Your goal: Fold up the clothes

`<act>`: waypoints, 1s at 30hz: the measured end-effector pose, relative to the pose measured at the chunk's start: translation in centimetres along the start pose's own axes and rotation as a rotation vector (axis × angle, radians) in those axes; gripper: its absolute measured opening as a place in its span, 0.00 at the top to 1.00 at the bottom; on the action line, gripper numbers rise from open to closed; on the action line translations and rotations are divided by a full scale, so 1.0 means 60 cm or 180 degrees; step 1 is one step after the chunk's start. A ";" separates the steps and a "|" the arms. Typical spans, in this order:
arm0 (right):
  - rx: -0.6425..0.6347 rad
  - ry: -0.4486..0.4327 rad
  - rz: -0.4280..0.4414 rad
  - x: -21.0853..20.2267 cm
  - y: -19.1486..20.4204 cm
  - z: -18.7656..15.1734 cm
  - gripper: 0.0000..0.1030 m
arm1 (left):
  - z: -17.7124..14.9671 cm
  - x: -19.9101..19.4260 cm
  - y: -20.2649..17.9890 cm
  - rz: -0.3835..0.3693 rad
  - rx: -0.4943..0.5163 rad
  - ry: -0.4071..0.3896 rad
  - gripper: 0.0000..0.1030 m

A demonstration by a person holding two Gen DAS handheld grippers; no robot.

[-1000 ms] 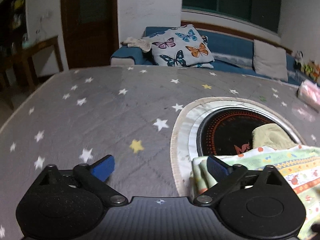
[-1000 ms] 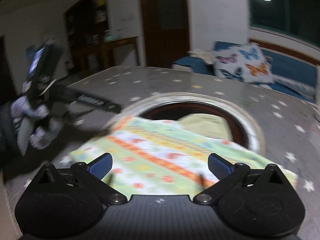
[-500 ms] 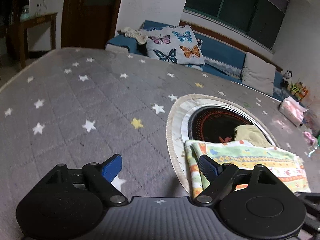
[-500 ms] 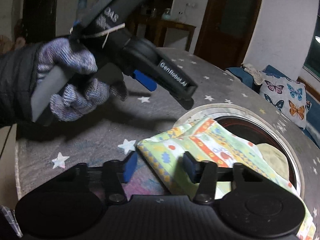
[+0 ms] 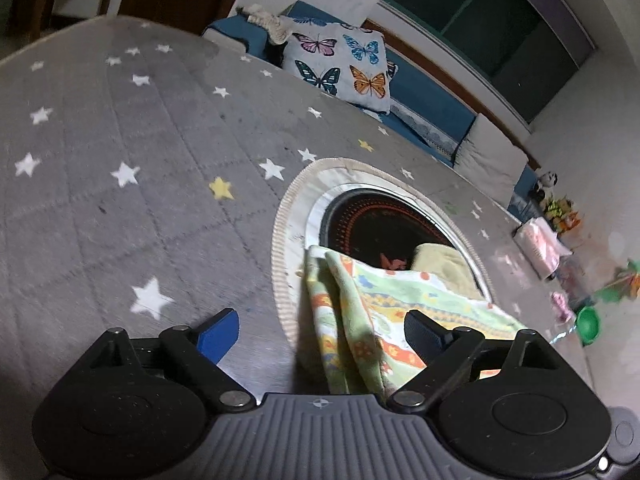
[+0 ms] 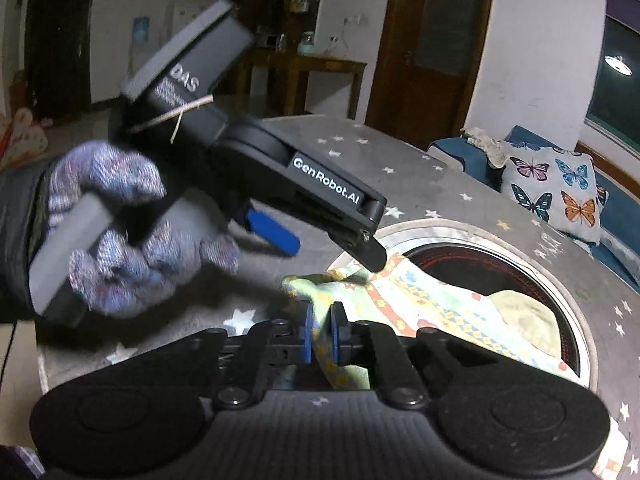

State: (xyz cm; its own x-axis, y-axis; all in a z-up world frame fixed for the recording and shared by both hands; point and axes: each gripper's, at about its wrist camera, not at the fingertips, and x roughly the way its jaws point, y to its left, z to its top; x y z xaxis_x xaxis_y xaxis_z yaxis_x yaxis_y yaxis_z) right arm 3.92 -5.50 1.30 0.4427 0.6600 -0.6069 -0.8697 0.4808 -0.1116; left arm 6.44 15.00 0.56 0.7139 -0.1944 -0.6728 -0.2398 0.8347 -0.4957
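Big grey star-print cover fills most of both views, with a round black inset ringed in white trim set into it. Beyond it there's a blue sofa and a butterfly pillow.

The cloth, a green, yellow and orange print, lies folded across the near edge of that inset, partly covering a pale yellow piece sitting in the black circle. Compared with a second ago, its near corner is now bunched and lifted off the cover instead of lying flat.

The left gripper, held in a gloved hand, has its jaws spread wide, opening a bit more just now. The folded edge of the cloth sits between them, and whether either pad touches it can't be told. Its view has rolled since the earlier frame.

The right gripper is the real change: wide open a second ago, its jaws have just closed and are now pinching the cloth's corner between the blue pads.
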 end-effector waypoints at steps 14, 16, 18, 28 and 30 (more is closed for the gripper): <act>0.0256 -0.0148 0.0114 -0.039 -0.026 -0.014 0.92 | -0.013 0.049 -0.017 -0.0478 -0.0319 0.0384 0.83; 0.0375 -0.0158 0.0118 -0.051 -0.040 -0.022 0.90 | -0.013 0.048 -0.019 -0.0457 -0.0291 0.0371 0.85; 0.0532 -0.0149 0.0000 -0.060 -0.063 -0.035 0.90 | -0.014 0.047 -0.019 -0.0428 -0.0267 0.0360 0.85; 0.1347 0.0104 -0.0829 -0.074 -0.215 -0.132 0.90 | -0.023 0.047 -0.030 -0.0282 -0.0067 0.0270 0.84; 0.1461 0.0131 -0.0934 -0.078 -0.235 -0.151 0.85 | -0.024 0.046 -0.033 -0.0259 -0.0026 0.0246 0.83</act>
State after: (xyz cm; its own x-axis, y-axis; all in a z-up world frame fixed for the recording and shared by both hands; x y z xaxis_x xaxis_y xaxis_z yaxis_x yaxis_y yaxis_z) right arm 12.14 -20.60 -1.42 0.6355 0.4416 -0.6334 -0.5222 0.8500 0.0686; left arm 7.92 12.06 -1.10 0.6784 -0.3009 -0.6702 -0.1886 0.8104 -0.5547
